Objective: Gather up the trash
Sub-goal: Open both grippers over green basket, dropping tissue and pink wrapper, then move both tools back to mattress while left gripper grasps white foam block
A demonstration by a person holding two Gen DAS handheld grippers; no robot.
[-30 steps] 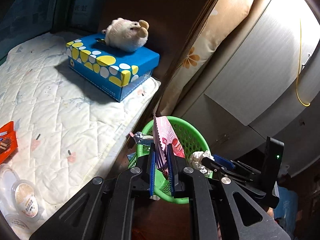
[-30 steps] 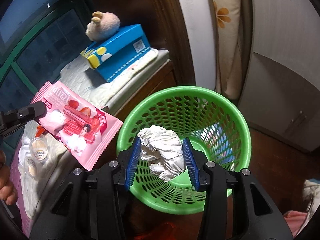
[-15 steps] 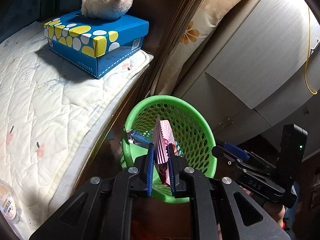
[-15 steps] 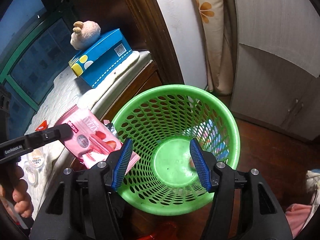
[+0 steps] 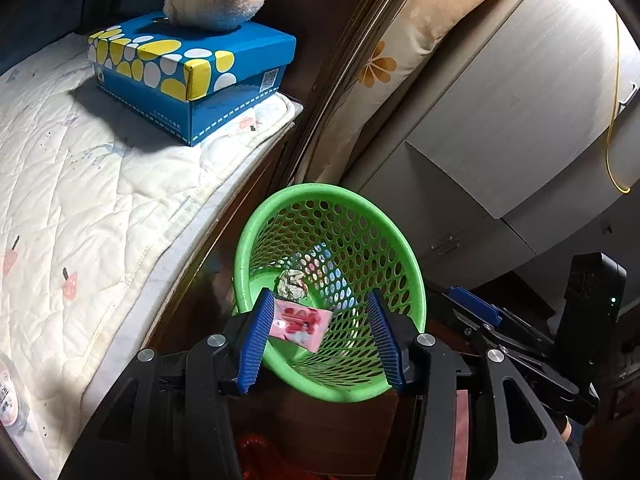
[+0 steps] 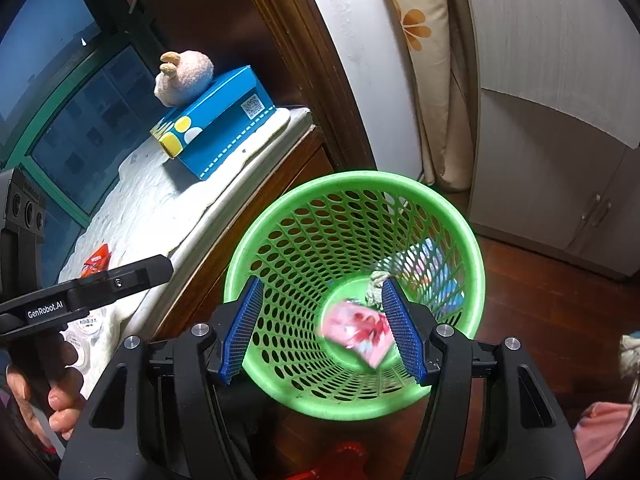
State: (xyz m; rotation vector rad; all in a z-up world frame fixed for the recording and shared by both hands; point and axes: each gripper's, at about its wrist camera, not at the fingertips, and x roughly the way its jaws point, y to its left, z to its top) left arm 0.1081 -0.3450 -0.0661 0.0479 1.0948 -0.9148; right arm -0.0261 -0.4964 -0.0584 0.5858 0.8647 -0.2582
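- The left tongs stood open above the near rim of the green mesh wastebasket; their jaws had just been opening, and the blue pads pressed on nothing.
- The pink snack wrapper lay loose inside the basket, below and between the left tongs' jaws and close to the left pad; in the right wrist view it looked blurred.
- A crumpled white paper ball sat on the basket floor just beyond the wrapper, farther from the left tongs.
- The right tongs also stood open over the basket, their jaws parted with nothing gripped; the paper ball showed just past the right pad.
- To the right of the left tongs, the other handheld device showed beside the basket.
- Left of the right tongs, a hand held the other device's handle.
- Left of and beyond both tongs lay a quilted white bed, carrying a blue tissue box with yellow and white spots and a plush toy on top of it.
- An orange packet lay on the bed, left of the right tongs.
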